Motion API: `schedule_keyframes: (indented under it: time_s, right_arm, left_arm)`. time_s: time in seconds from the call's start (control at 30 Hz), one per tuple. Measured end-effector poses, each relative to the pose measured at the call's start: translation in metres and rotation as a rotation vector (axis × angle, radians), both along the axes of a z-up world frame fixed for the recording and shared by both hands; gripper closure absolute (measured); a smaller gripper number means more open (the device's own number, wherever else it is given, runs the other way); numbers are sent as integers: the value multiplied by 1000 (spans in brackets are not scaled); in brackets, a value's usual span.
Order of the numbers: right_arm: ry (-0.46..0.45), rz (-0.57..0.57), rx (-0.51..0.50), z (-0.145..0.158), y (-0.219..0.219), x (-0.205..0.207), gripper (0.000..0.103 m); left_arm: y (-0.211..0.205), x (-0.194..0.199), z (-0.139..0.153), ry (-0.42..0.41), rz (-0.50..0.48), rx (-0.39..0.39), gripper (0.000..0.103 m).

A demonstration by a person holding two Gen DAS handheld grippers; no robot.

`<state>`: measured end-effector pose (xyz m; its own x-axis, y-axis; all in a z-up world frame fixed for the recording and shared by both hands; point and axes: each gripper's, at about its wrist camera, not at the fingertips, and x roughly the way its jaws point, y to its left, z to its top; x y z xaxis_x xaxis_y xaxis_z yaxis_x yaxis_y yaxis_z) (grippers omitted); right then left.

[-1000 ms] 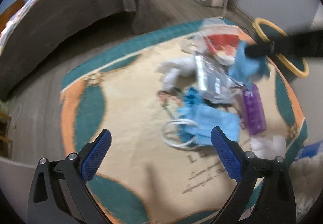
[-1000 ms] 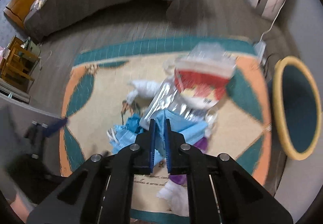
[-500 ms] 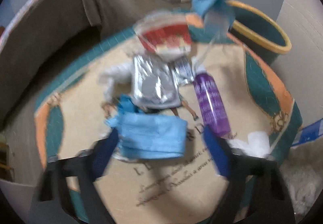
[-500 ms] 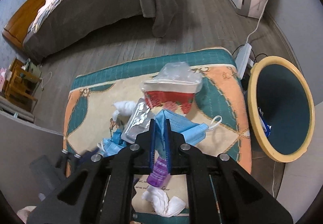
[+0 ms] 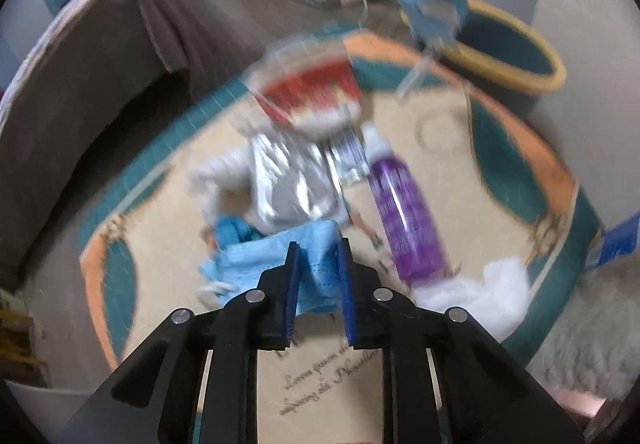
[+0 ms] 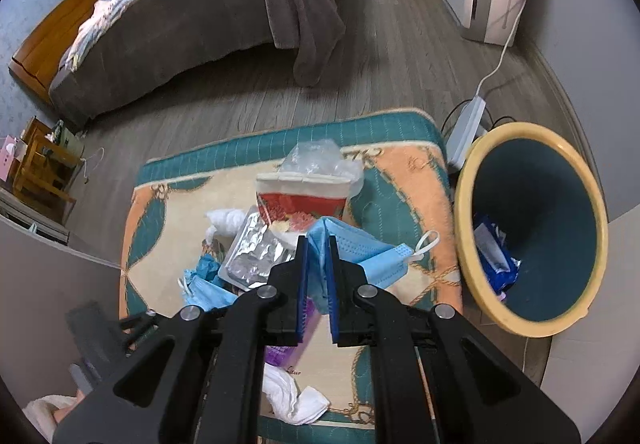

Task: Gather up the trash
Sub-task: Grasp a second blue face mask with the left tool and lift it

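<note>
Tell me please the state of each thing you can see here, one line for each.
Left gripper: shut on a blue mask on the rug.
Right gripper: shut on another blue mask, held up beside the bin.
Bin: upright, open, blue wrapper inside.
Purple bottle: lying on its side.
Red cup: lying tipped over.
Tissue: crumpled.

The whole left view is smeared by motion, so the print on the red cup (image 5: 310, 93) and the purple bottle (image 5: 406, 211) beside it cannot be read. In the right view that bottle (image 6: 280, 354) is mostly hidden behind the right tongs (image 6: 315, 284). The rug (image 6: 404, 199) beneath the cup is cut off by the tongs' arms.
</note>
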<state>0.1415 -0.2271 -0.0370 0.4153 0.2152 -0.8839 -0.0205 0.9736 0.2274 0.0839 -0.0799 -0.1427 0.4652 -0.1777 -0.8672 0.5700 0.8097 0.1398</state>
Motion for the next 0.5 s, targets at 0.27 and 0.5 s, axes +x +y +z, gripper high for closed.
schedule_keyframes:
  time_s: [0.27, 0.5]
  right_arm:
    - [-88, -44, -3, 26, -25, 1, 95]
    - [-81, -70, -14, 20, -50, 1, 95]
  left_arm:
    - [17, 15, 69, -75, 107, -270, 84]
    - [0, 19, 89, -109, 94, -330, 84]
